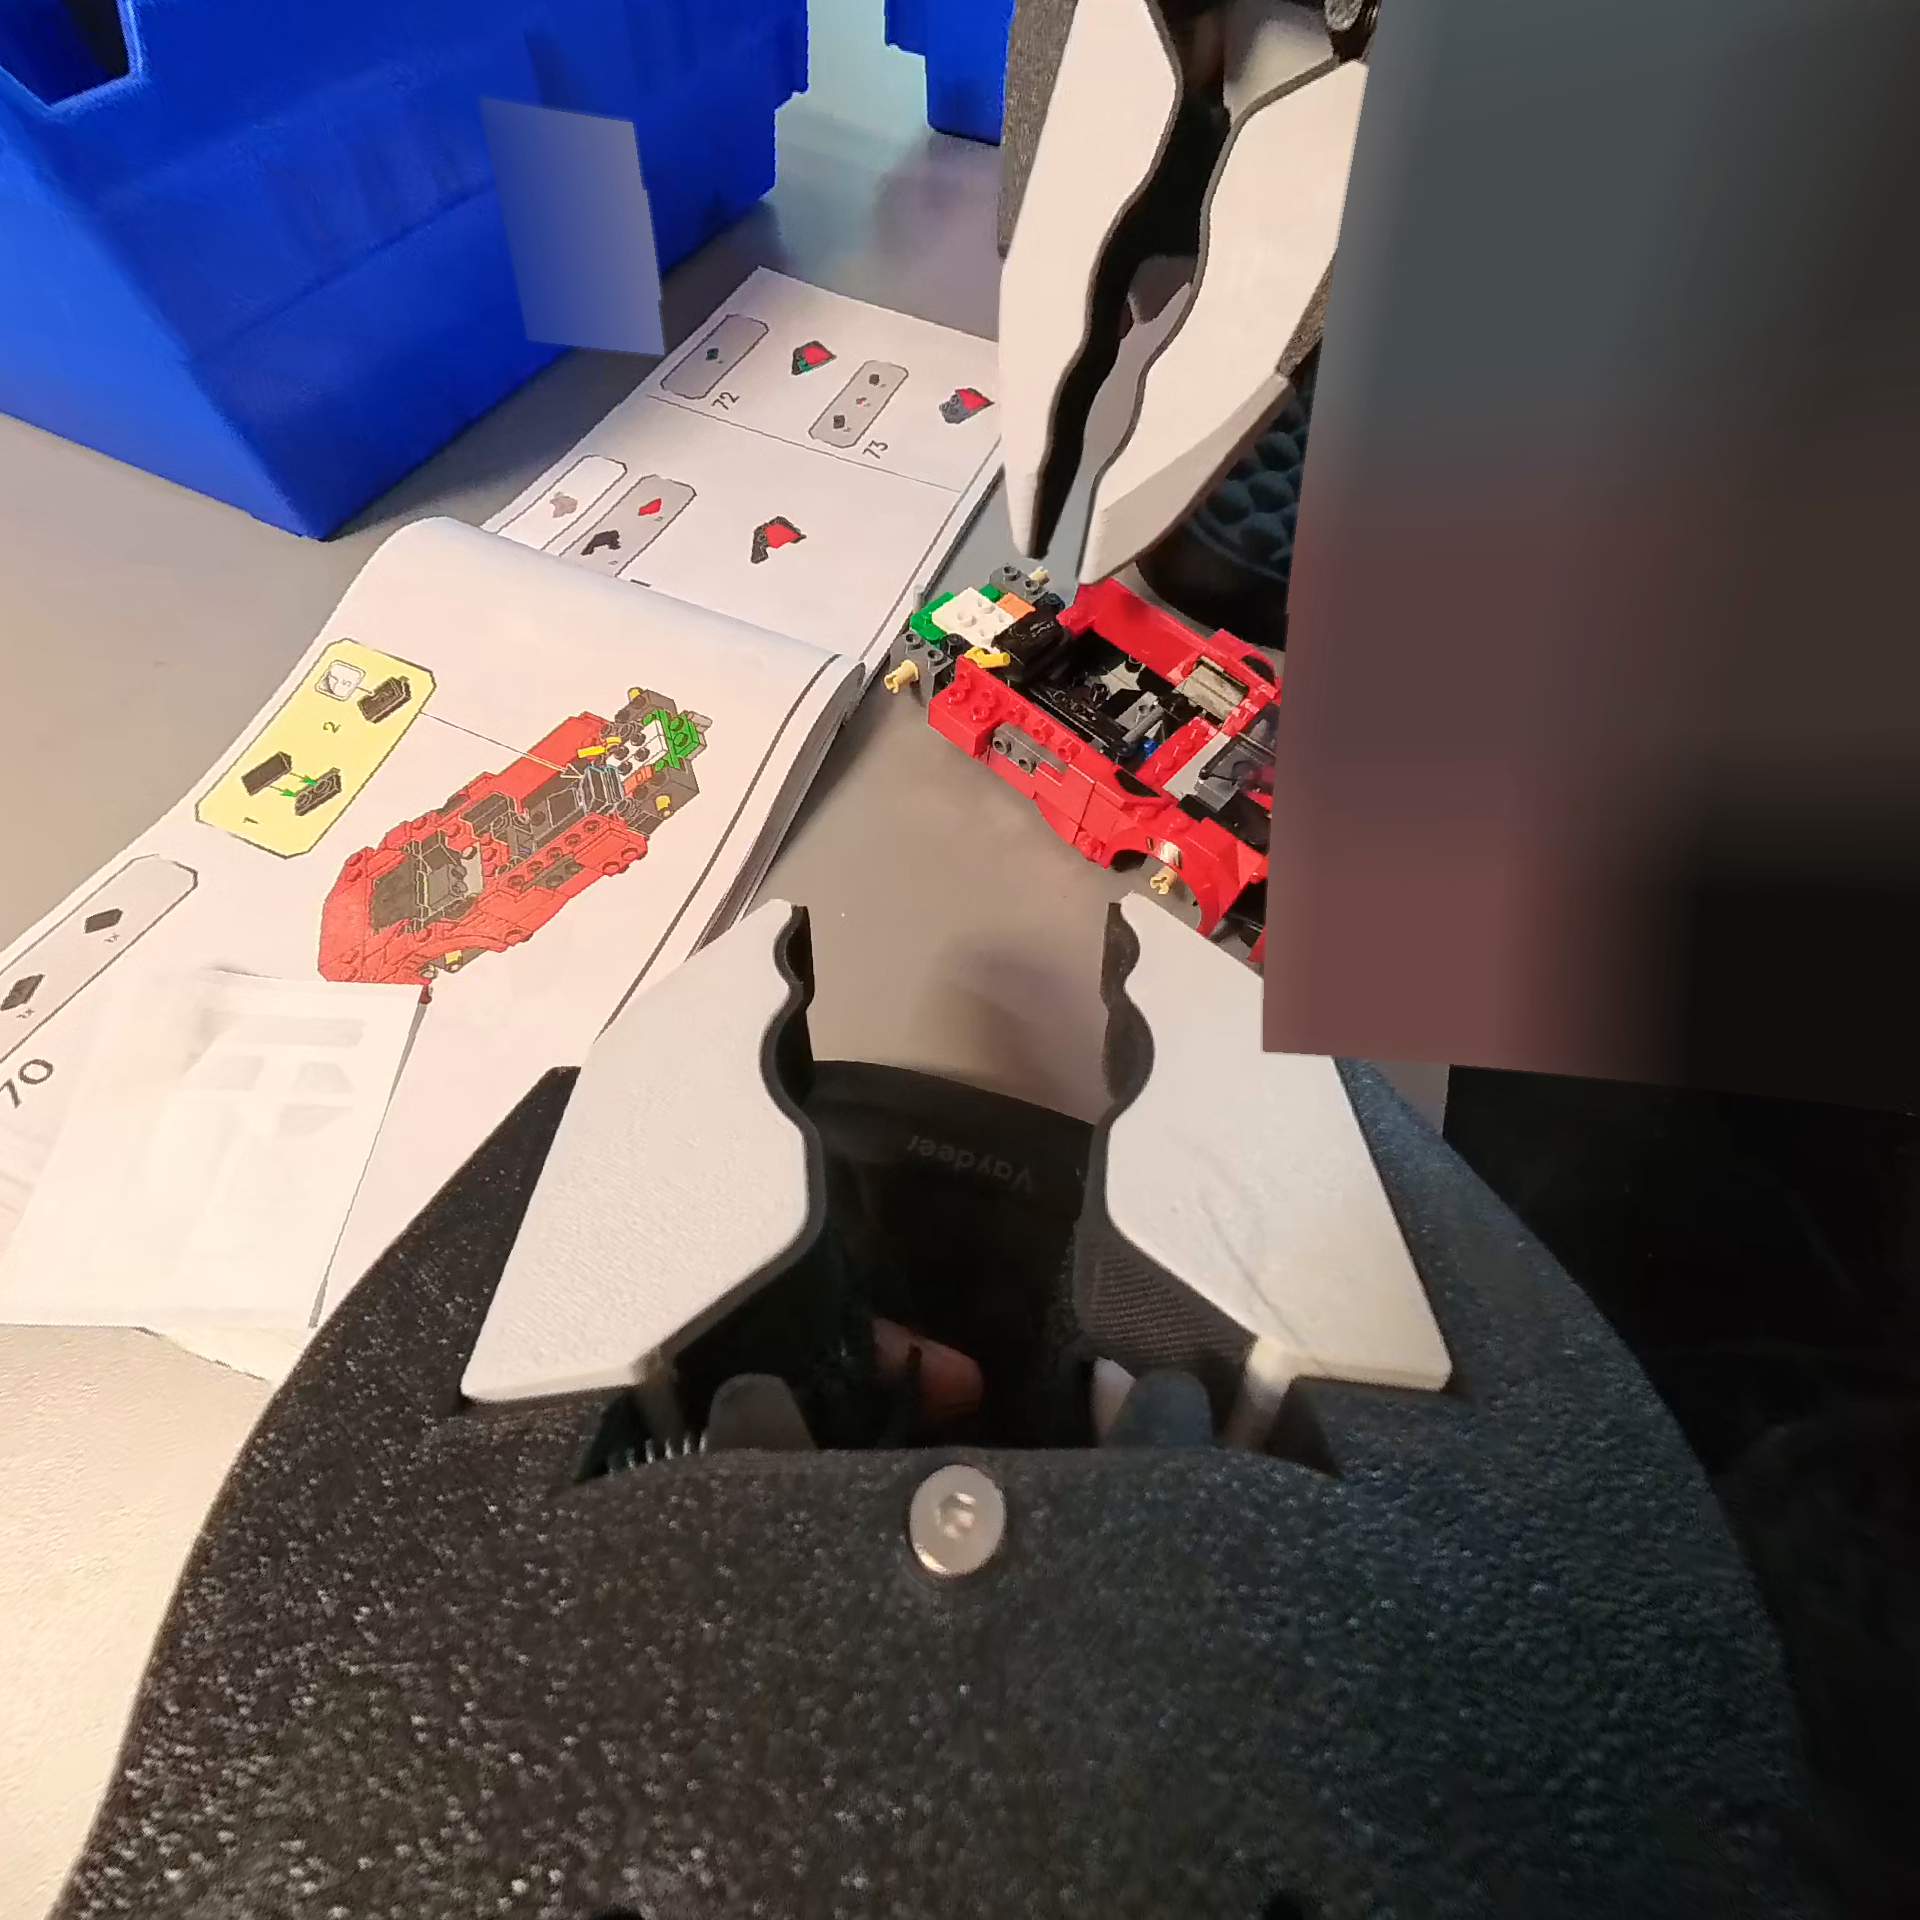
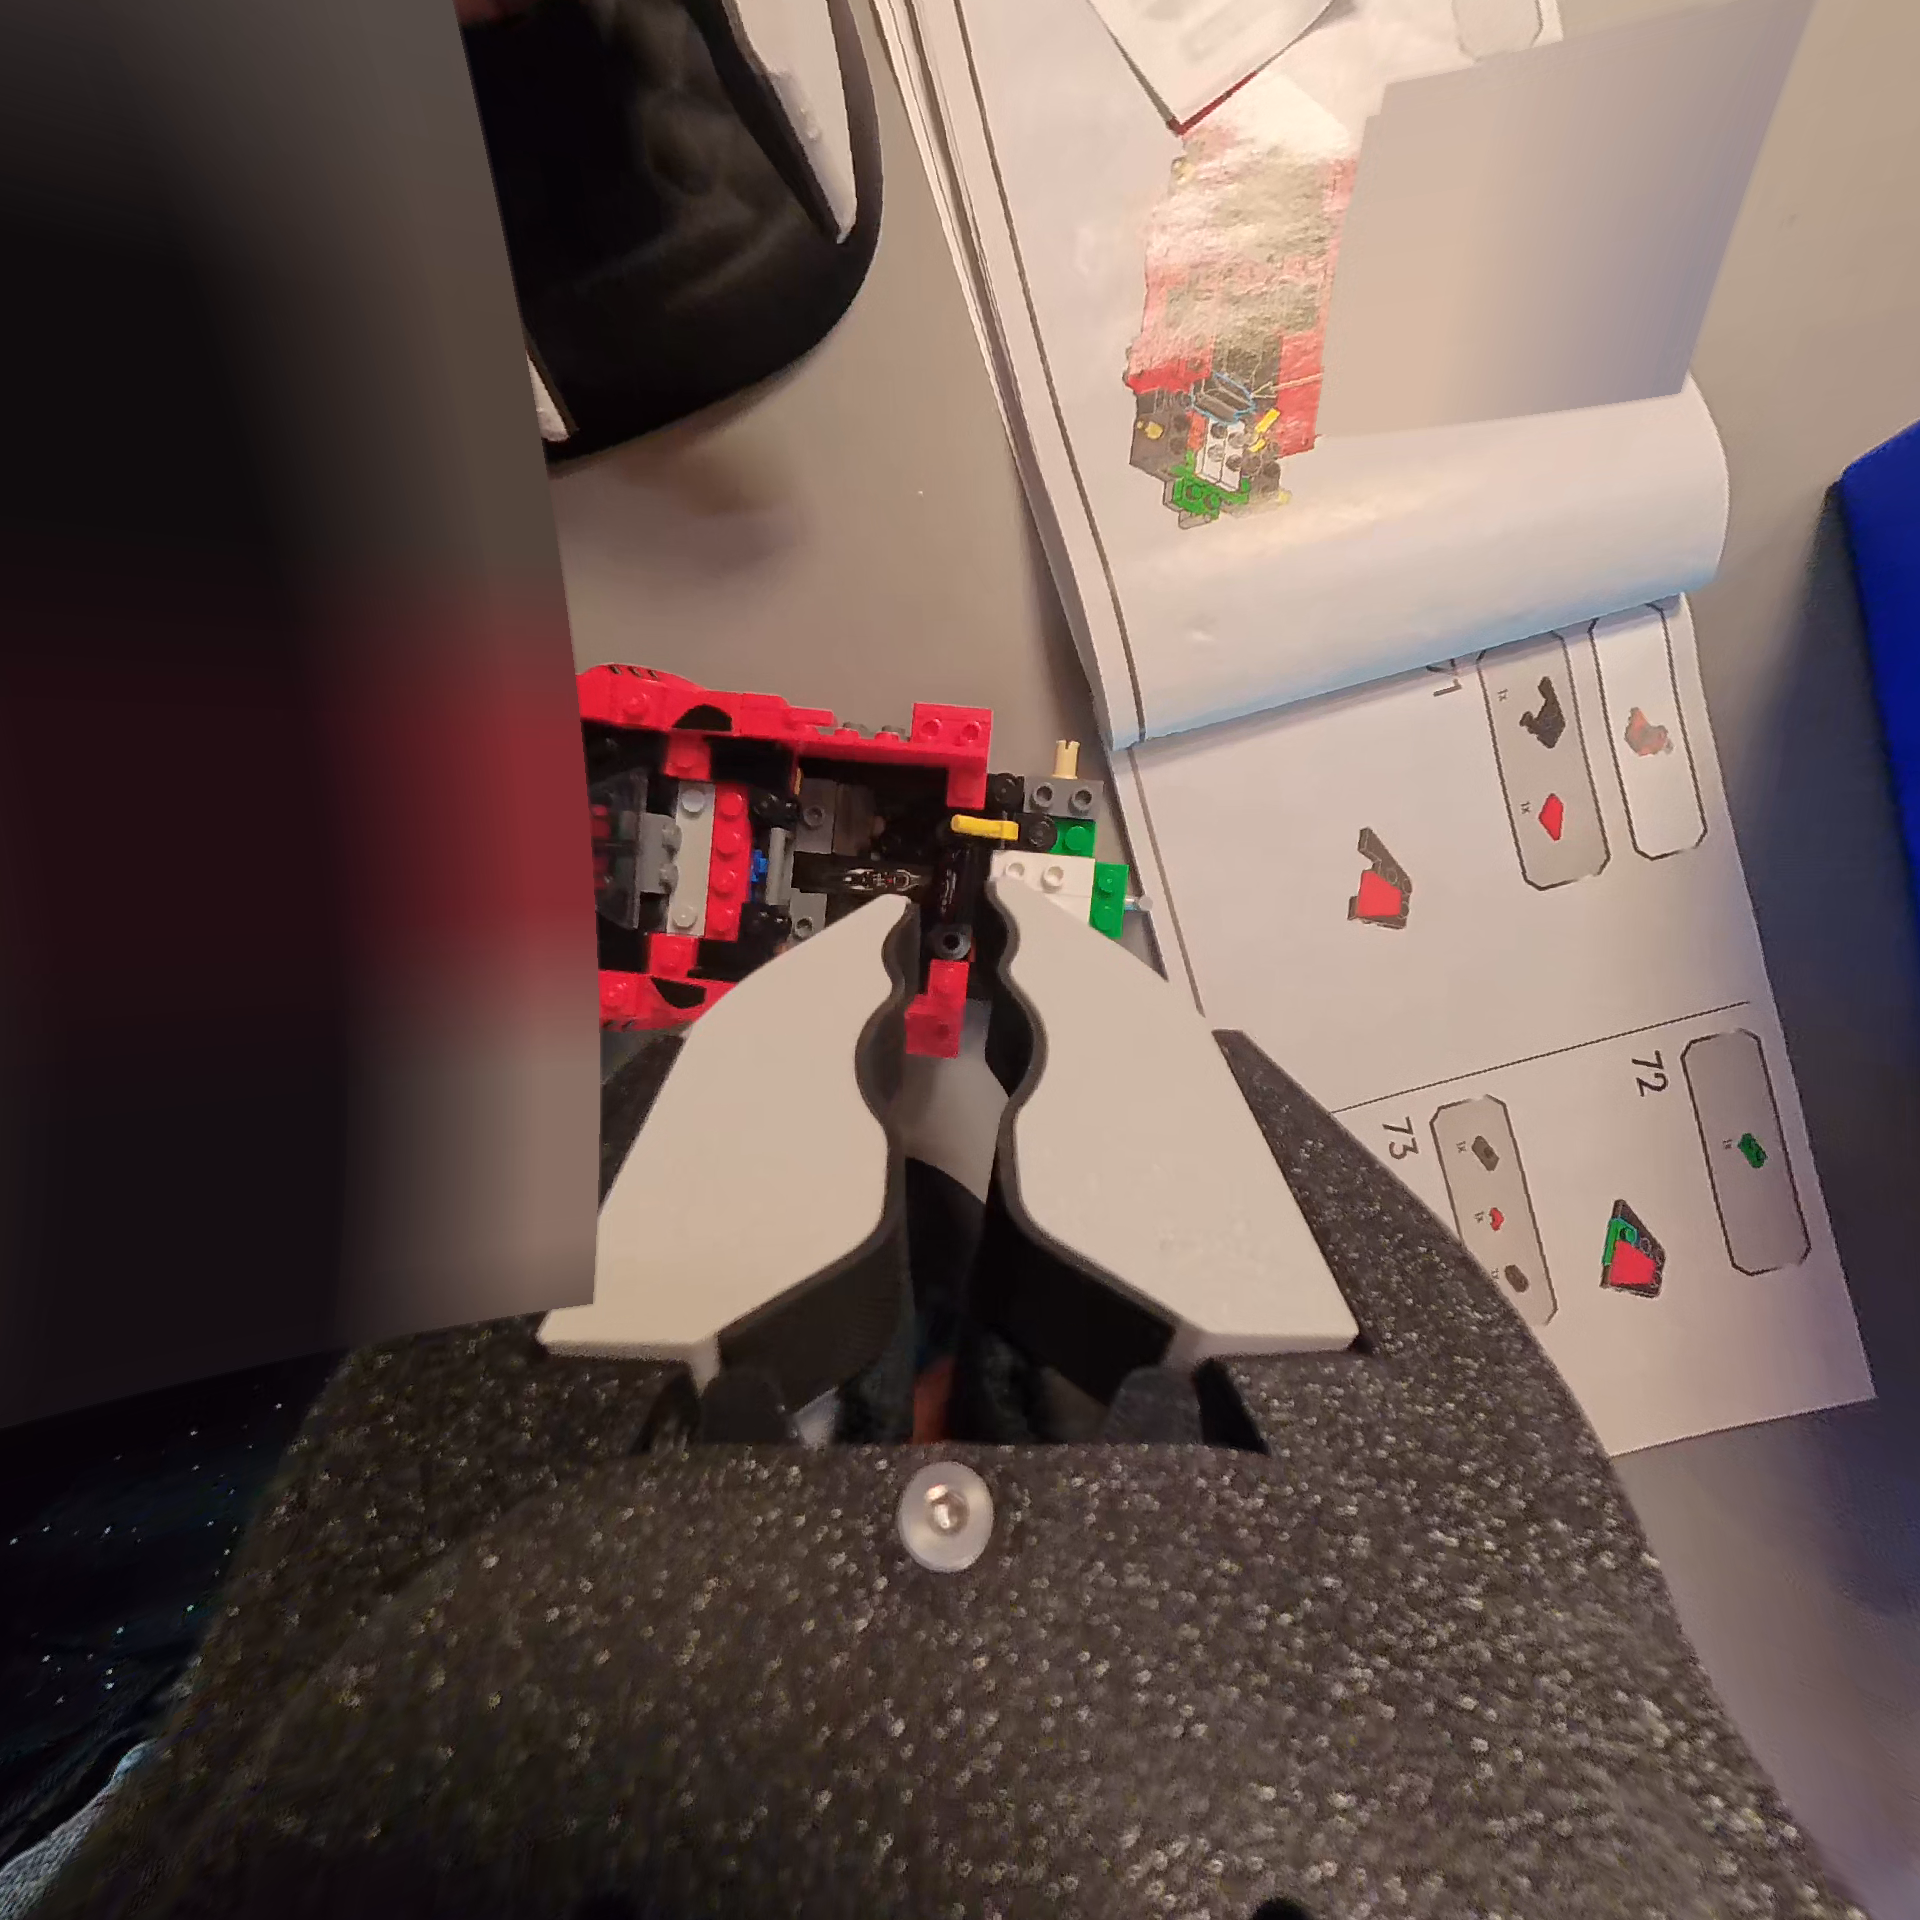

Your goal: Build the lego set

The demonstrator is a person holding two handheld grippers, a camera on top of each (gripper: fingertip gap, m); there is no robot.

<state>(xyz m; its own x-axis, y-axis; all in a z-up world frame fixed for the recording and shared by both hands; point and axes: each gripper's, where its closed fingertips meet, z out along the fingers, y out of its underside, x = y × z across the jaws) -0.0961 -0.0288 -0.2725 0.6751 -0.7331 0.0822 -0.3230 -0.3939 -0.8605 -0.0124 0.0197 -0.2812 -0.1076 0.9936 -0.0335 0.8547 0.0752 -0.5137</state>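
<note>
A partly built red Lego car stands on the grey table, its open rear end with white, green and black bricks facing the booklet; it also shows in the right wrist view. My right gripper is closed to a narrow gap and hangs tip-down just over the car's rear; I see nothing held between the tips. From the left wrist view it comes down from above. My left gripper is open and empty, a short way in front of the car.
An open instruction booklet lies left of the car, also seen in the right wrist view. A loose white sheet lies on its near page. Blue bins stand behind. The left gripper's body shows beyond the car. The tips of one gripper are about 10 centimeters away from the tips of the other.
</note>
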